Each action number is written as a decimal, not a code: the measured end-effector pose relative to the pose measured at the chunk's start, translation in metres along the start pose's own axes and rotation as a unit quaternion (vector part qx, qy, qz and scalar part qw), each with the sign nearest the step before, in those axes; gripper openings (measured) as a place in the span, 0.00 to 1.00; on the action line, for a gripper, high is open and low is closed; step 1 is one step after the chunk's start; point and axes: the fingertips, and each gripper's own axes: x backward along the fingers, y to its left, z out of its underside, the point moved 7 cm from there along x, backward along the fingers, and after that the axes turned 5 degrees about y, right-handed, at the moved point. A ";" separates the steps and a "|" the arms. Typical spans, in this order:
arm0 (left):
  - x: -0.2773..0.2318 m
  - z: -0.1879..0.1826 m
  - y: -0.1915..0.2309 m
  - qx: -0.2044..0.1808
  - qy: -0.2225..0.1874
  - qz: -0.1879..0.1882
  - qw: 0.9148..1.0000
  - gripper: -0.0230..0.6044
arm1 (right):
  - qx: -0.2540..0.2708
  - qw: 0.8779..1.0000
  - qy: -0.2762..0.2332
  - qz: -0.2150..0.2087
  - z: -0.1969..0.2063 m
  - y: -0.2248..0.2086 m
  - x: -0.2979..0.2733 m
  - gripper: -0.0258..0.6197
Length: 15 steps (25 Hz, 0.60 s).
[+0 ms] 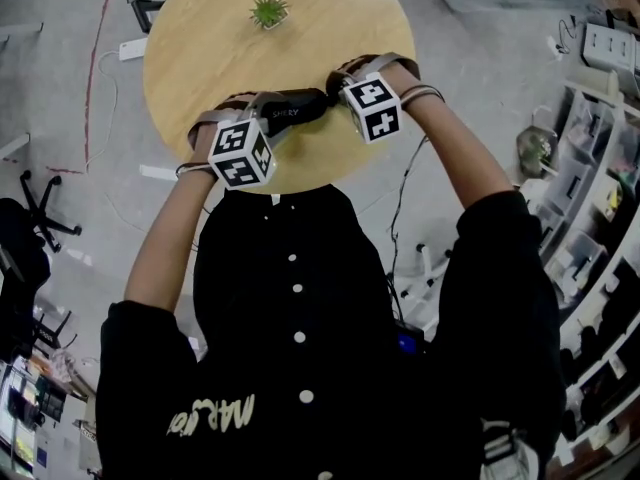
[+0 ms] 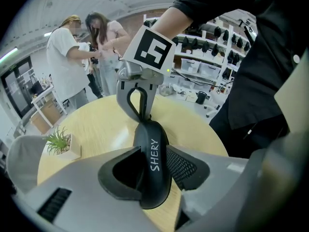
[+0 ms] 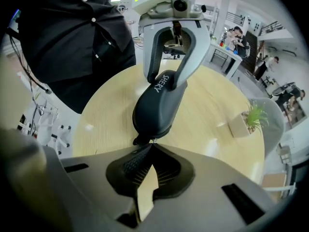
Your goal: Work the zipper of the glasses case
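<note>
The black glasses case [image 3: 157,105] is held over the near part of the round wooden table [image 1: 200,48], stretched crosswise between the two tongs. The left tongs [image 2: 153,170] are clamped around the case's left half, one pad on each side. The right tongs [image 3: 151,146] are pinched together on the small zipper pull [image 3: 142,140] at the case's right end, and a little potted plant [image 1: 268,10] stands on the far side of the table.
</note>
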 end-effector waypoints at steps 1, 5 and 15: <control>0.000 -0.001 -0.001 -0.002 0.002 -0.002 1.000 0.29 | -0.013 1.000 0.002 0.003 0.000 0.002 0.001 0.05; -0.001 -0.002 -0.002 -0.001 0.009 -0.006 1.000 0.29 | -0.073 0.997 0.012 0.008 -0.002 0.005 0.002 0.05; -0.003 -0.008 -0.005 -0.007 0.024 -0.007 1.000 0.30 | -0.174 0.980 0.088 0.036 -0.012 0.012 0.008 0.05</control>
